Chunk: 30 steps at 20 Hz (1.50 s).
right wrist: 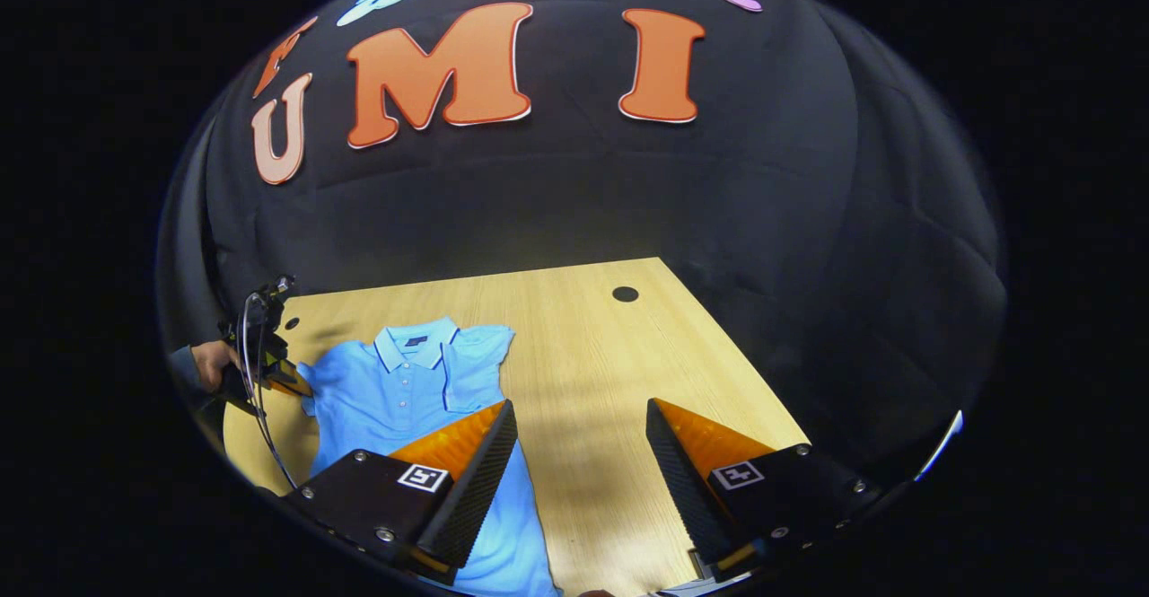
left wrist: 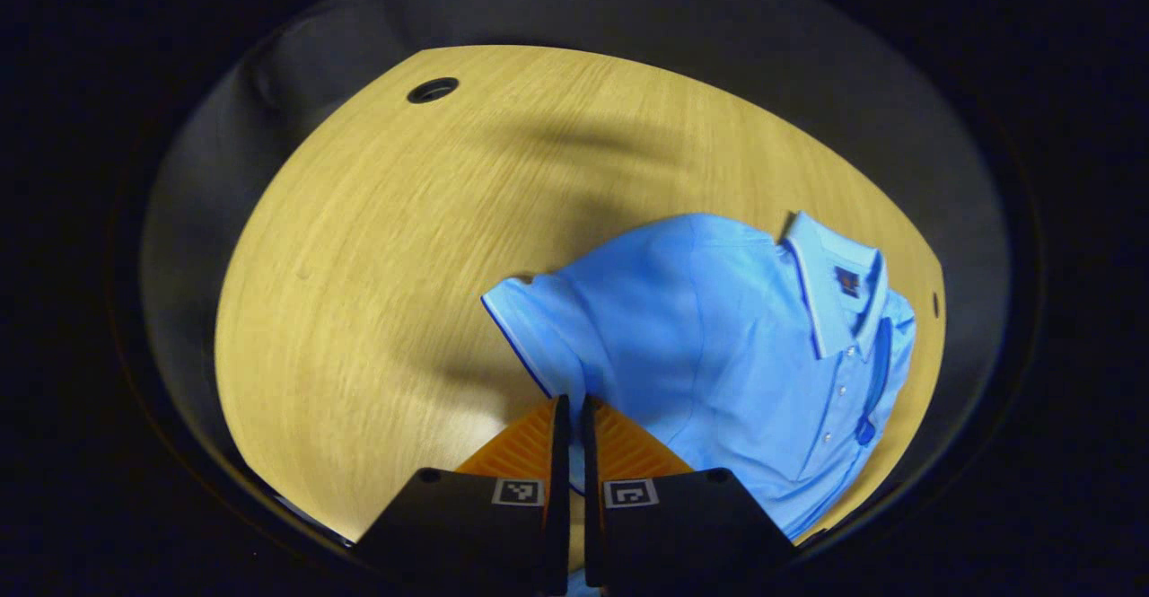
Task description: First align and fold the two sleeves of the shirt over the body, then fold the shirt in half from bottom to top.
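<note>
A light blue polo shirt (left wrist: pixel 718 355) lies front up on the wooden table (left wrist: pixel 377 265), collar (left wrist: pixel 830 283) toward the far side. In the left gripper view my left gripper (left wrist: pixel 574 407) is shut on the lower edge of one sleeve (left wrist: pixel 530 319), with blue cloth showing between its fingers. The right gripper view shows that gripper (right wrist: pixel 274 373), held by a hand (right wrist: pixel 211 362), at the left edge of the shirt (right wrist: pixel 404 390). My right gripper (right wrist: pixel 579 413) hovers open over bare table beside the shirt's lower part, nothing between its fingers. The other sleeve (right wrist: pixel 480 346) lies spread out.
A round cable hole (right wrist: pixel 625 294) sits in the table (right wrist: pixel 592 355) near its far edge, and a smaller hole (right wrist: pixel 292 322) lies near the collar side. Black cloth walls close the booth behind and beside the table. Bare wood stretches right of the shirt.
</note>
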### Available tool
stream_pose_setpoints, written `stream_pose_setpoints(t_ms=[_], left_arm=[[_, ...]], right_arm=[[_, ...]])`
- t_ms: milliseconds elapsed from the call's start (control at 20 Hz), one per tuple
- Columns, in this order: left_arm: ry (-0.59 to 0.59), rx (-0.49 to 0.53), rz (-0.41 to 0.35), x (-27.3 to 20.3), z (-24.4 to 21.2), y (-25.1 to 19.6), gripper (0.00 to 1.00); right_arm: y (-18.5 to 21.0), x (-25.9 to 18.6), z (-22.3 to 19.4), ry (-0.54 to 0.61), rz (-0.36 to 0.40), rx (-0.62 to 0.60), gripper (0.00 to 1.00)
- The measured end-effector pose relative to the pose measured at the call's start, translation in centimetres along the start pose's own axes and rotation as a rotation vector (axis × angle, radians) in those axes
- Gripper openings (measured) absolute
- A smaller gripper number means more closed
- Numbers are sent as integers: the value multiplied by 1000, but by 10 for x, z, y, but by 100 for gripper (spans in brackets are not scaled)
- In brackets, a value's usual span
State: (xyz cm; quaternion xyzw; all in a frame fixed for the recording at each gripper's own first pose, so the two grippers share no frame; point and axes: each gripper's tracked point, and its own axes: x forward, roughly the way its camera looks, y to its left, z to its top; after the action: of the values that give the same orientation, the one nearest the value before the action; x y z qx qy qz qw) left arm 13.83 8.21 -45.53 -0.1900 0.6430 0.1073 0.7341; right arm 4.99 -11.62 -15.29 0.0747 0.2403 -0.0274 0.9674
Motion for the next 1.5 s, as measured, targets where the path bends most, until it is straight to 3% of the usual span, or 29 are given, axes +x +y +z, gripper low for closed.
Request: stream_pose_setpoints(t_ms=[450, 750, 1000, 1150, 1300, 1350, 1500], left_arm=[[-164, 255, -159, -44, 29, -93, 10], [-163, 417, -195, -37, 23, -156, 10], [-130, 467, -222, -16, 12, -192, 11], [-107, 491, -305, -16, 1, -213, 15], [-92, 518, -327, -20, -13, -214, 91], [-108, 525, -312, -24, -12, -209, 99], [-132, 503, -294, -39, -20, -195, 99]], right_arm=[[-14, -14, -20, 20, -25, 30, 92], [-21, -21, -27, 25, -50, 14, 93], [-25, -27, -37, 43, -77, 18, 93], [-26, -29, -41, 55, -80, 4, 93], [-21, -29, -48, 69, -72, -14, 94], [-18, -30, -49, 74, -61, -20, 94], [-9, -29, -54, 90, -20, -50, 94]])
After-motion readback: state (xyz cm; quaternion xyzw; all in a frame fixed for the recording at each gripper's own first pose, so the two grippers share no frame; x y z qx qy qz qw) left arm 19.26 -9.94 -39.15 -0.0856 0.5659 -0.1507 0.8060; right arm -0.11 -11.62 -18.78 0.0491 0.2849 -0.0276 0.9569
